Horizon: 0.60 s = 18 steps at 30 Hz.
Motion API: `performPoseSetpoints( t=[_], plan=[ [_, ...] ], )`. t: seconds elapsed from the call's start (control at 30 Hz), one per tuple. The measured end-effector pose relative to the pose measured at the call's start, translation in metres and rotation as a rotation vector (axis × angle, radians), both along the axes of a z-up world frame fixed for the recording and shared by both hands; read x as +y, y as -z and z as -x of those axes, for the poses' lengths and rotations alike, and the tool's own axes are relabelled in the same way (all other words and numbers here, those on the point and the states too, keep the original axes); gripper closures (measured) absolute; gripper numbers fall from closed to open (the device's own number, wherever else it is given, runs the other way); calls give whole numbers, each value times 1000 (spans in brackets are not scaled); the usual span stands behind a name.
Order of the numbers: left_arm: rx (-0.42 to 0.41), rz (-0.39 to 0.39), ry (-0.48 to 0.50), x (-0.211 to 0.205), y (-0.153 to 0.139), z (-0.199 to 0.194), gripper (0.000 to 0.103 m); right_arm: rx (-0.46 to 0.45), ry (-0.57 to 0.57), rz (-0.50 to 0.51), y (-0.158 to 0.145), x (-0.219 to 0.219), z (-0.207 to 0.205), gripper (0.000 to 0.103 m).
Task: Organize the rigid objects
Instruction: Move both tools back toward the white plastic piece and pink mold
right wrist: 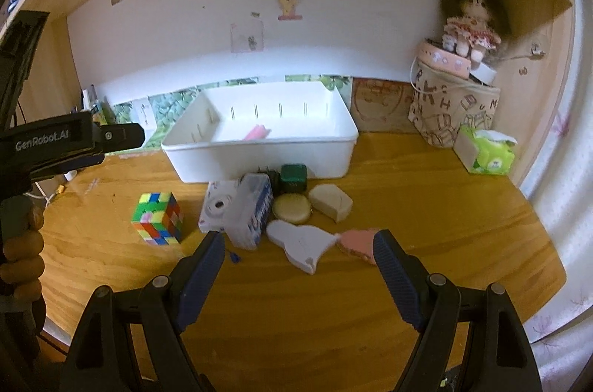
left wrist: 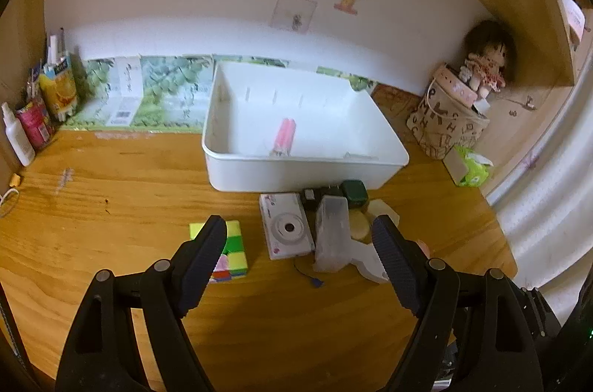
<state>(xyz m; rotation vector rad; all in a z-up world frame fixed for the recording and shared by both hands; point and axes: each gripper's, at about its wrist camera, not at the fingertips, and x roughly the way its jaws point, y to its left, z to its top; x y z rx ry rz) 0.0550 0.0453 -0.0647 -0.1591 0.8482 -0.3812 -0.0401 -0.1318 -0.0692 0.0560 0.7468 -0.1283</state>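
A white bin stands at the back of the wooden desk with a pink object inside. In front of it lie a colour cube, a white camera, a clear box, a green box, a round tan disc, a beige wedge, a white flat piece and a pink piece. My left gripper is open above the camera. My right gripper is open over the white flat piece.
Bottles and cartons stand at the back left. A printed bag with a doll and a green tissue pack stand at the back right. A curtain hangs at the right edge.
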Motion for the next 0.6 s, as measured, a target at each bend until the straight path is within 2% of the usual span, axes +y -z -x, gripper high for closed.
performPoseSetpoints(
  t=[0.3,0.6],
  plan=[
    [86,-24,12,-28,13,-4,20,86,-30,-8,19,-20,2,20],
    [244,-68,33,-67,37,-10,20,169,-97,-17,41,-45,-5,20]
  ],
)
